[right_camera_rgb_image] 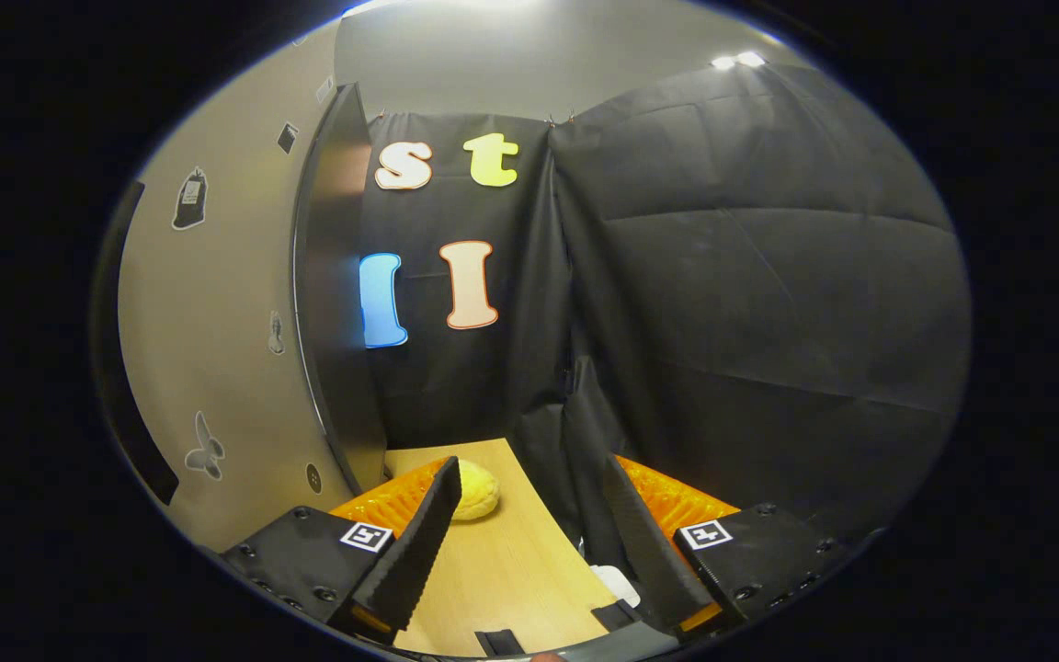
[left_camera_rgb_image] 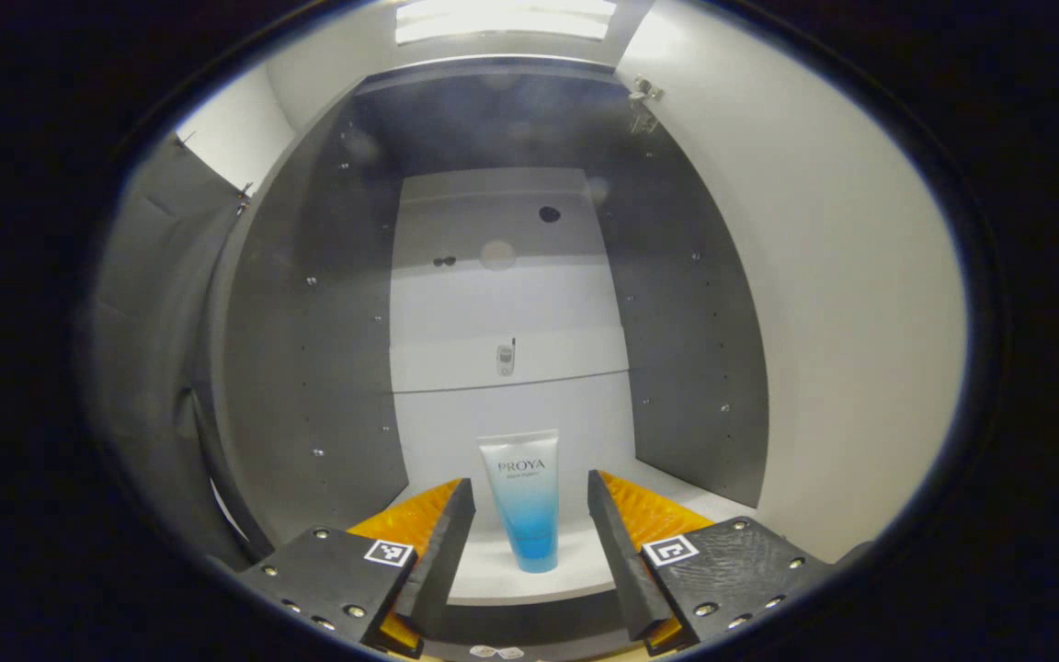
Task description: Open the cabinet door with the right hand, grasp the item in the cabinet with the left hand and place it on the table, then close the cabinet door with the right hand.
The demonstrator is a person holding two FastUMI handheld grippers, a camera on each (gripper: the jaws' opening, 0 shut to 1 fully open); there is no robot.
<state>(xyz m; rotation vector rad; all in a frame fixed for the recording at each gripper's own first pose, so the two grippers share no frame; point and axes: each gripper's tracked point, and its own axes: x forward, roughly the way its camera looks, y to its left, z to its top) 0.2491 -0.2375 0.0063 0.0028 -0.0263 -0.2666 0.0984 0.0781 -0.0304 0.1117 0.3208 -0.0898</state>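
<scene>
Tube [left_camera_rgb_image: 526, 501] between spread fingers [left_camera_rgb_image: 449, 529], untouched

A: Can any wording be made out?

B: A brand word is printed in capitals near the top of the tube [left_camera_rgb_image: 528, 501], which is stood inside the cabinet [left_camera_rgb_image: 327, 322]; the smaller line beneath it is too fine to be read.

A: And on the cabinet door [right_camera_rgb_image: 235, 303], at the left?

B: Picture stickers [right_camera_rgb_image: 189, 198] are stuck there; no wording on them can be made out.
</scene>
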